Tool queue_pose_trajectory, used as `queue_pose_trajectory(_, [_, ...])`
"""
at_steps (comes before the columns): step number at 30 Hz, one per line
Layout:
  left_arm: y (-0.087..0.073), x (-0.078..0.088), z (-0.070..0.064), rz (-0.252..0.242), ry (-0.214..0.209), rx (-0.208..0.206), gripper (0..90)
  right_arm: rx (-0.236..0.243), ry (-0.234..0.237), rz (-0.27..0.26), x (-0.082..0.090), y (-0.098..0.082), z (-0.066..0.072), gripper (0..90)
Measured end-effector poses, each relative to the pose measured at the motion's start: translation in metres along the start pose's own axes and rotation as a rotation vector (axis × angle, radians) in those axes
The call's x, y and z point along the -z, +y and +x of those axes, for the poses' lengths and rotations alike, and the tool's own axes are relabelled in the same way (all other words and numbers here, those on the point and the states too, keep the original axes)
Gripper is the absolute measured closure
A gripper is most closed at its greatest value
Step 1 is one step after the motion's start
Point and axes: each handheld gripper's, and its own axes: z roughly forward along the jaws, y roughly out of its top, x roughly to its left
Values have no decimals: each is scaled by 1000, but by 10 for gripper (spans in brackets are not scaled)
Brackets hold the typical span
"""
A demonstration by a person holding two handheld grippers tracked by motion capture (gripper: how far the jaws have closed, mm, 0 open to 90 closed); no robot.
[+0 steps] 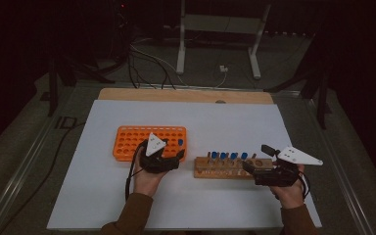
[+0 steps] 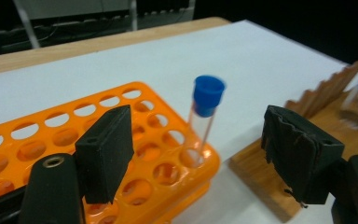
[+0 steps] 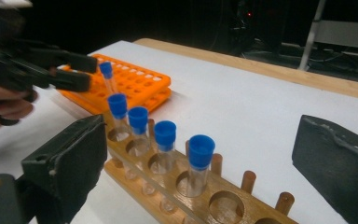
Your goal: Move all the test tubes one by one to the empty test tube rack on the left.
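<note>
Tube: a clear glass tube with a blue cap is stood upright in a corner hole of the orange plastic perforated rack, free of both pads.
Left gripper: jaws are held apart on either side of the tube, nothing gripped.
Wooden rack: set just beside the orange rack; four blue-capped tubes are seated in it.
Right gripper: jaws are spread wide at the wooden rack's end, nothing clamped.
Surface: both racks are borne by a white sheet.

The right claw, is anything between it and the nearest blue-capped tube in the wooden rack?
Nothing visible. The right claw is open, and the nearest capped tube stands upright in the wooden rack just ahead, with only empty holes and short wooden pegs beside it.
</note>
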Motion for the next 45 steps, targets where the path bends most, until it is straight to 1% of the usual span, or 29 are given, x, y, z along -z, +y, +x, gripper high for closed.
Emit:
queue_pose_trajectory(1, [0, 2, -1, -4, -7, 3, 189, 4, -5, 16, -3, -2, -1, 71])
queue_pose_trajectory(2, [0, 4, -1, -7, -11, 4, 189, 4, -5, 16, -3, -2, -1, 71])
queue_pose_trajectory(5, [1, 9, -4, -22, -21, 9, 147, -1, -9, 33, -7, -5, -1, 94])
queue_pose_trajectory(7, [2, 11, -6, -26, -25, 10, 70, -3, -12, 49, -10, -6, -2, 146])
queue_pose_trajectory(9, [3, 13, -6, -35, -23, 14, 18, 5, -24, 75, -14, -8, -2, 181])
queue_pose_trajectory(10, [3, 15, -5, -40, -20, 15, 16, 8, -20, 81, -16, -10, -2, 220])
queue_pose_trajectory(11, [3, 15, -5, -42, -18, 16, 13, 22, -21, 98, -20, -13, -2, 313])
queue_pose_trajectory(12, [4, 16, -5, -44, -20, 16, 13, 22, -21, 98, -20, -13, -2, 313])
queue_pose_trajectory(15, [3, 18, -5, -42, -28, 15, 13, 42, -23, 111, -24, -17, -1, 442])
queue_pose_trajectory(16, [3, 18, -5, -44, -29, 19, 13, 48, -20, 117, -25, -18, 0, 499])
queue_pose_trajectory(17, [3, 19, -6, -48, -31, 18, 13, 48, -20, 117, -25, -18, 0, 499])
queue_pose_trajectory(18, [3, 20, -6, -48, -33, 19, 13, 55, -26, 117, -26, -19, 0, 529])
queue_pose_trajectory(19, [4, 20, -6, -51, -37, 23, 13, 63, -21, 118, -26, -20, -1, 583])
queue_pose_trajectory(20, [4, 21, -6, -52, -37, 21, 13, 63, -21, 118, -26, -20, -1, 583])
queue_pose_trajectory(21, [4, 21, -7, -53, -38, 19, 13, 76, -21, 116, -27, -20, 0, 616])
queue_pose_trajectory(22, [5, 21, -7, -54, -40, 19, 13, 76, -21, 116, -27, -20, 0, 616])
queue_pose_trajectory(23, [5, 21, -8, -54, -42, 19, 13, 76, -23, 117, -27, -20, 1, 636])
queue_pose_trajectory(24, [5, 21, -8, -55, -43, 18, 13, 85, -18, 120, -29, -21, 2, 658])
queue_pose_trajectory(26, [5, 21, -8, -58, -46, 20, 13, 92, -22, 124, -30, -21, 3, 673])
queue_pose_trajectory(28, [5, 22, -9, -57, -46, 20, 13, 104, -25, 133, -32, -22, 4, 705])
queue_pose_trajectory(29, [5, 22, -9, -57, -48, 20, 13, 117, -37, 135, -33, -22, 6, 742])
queue_pose_trajectory(30, [5, 22, -9, -57, -49, 20, 13, 120, -40, 134, -33, -22, 6, 750])
queue_pose_trajectory(34, [6, 23, -10, -61, -53, 22, 13, 131, -43, 134, -33, -23, 8, 759])
queue_pose_trajectory(39, [6, 22, -12, -55, -67, 14, 14, 135, -42, 132, -32, -21, 9, 770])
queue_pose_trajectory(45, [8, 21, -17, -52, -85, -6, 14, 109, -39, 107, -28, -15, 8, 770])
